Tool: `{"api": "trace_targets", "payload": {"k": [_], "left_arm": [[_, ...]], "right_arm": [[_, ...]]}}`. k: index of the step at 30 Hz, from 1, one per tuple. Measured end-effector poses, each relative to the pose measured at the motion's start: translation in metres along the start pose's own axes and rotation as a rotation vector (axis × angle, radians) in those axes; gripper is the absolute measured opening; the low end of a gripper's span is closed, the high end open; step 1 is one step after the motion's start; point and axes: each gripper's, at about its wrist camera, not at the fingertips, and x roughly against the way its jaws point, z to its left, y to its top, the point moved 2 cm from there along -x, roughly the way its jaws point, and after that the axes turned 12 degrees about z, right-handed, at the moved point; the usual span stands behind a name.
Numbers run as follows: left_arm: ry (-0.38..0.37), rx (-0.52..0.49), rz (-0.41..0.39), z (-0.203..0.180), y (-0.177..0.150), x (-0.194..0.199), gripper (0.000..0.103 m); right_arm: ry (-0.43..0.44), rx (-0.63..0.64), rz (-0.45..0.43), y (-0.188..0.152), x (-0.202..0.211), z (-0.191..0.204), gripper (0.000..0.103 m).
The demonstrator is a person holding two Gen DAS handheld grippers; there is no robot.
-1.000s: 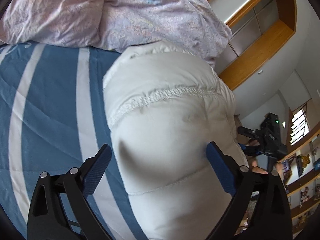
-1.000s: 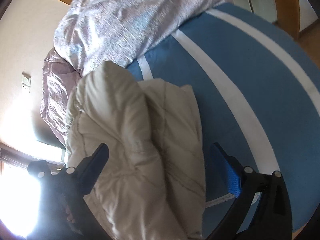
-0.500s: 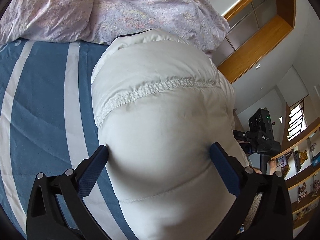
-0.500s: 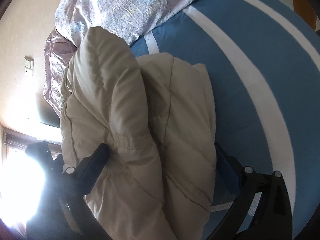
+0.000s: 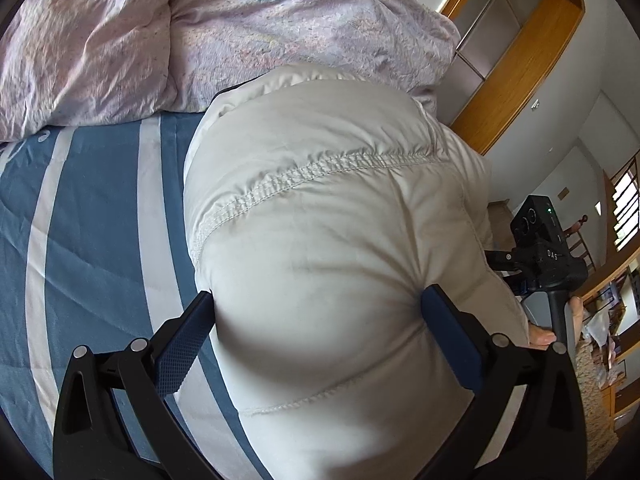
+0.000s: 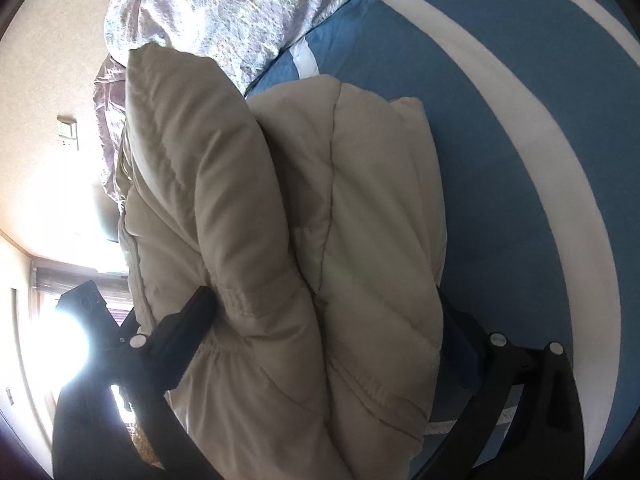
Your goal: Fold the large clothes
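A puffy beige quilted jacket (image 5: 320,220) lies bundled on the blue and white striped bed sheet (image 5: 92,220). My left gripper (image 5: 316,312) is open wide, and the jacket's bulging end fills the gap and presses against both fingers. In the right wrist view the jacket (image 6: 280,200) shows as two thick folded rolls side by side. My right gripper (image 6: 326,312) is also open wide and straddles both rolls from the opposite end. The right gripper's body (image 5: 548,256) shows past the jacket, held by a hand (image 5: 540,336).
A crumpled lilac duvet (image 5: 200,32) is heaped on the bed just beyond the jacket, also seen as the duvet (image 6: 240,12). Striped sheet (image 6: 520,160) stretches to the right. Wooden shelving (image 5: 520,60) stands past the bed. Bright window glare (image 6: 60,340) fills the lower left.
Both grippers have pushed further onto the jacket from opposite ends. The jacket now bulges between the fingers and fills more of each view. Finger spacing looks unchanged.
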Motion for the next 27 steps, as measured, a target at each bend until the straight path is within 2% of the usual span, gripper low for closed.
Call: {"api": "trace_targets", "payload": {"k": [7,12,17,22,27], "left_arm": [[0.001,-0.002,-0.001,-0.002,-0.001,-0.005,0.102],[-0.067,0.022,-0.001,0.008,-0.002,-0.009,0.102],[-0.154,0.057,-0.02,0.02,-0.009,-0.012,0.102],[-0.244,0.122,-0.043,0.032,-0.012,-0.012,0.101],[-0.276,0.147,-0.073,0.04,-0.013,-0.003,0.087]], "right_arm": [[0.002,0.031,0.042,0.007,-0.004,-0.001,0.101],[0.014,0.099,0.114,0.018,-0.011,0.004,0.101],[0.106,0.175,0.155,0.025,-0.027,0.013,0.101],[0.205,0.241,0.14,0.022,-0.039,0.024,0.101],[0.285,0.295,0.108,0.012,-0.041,0.036,0.084]]}}
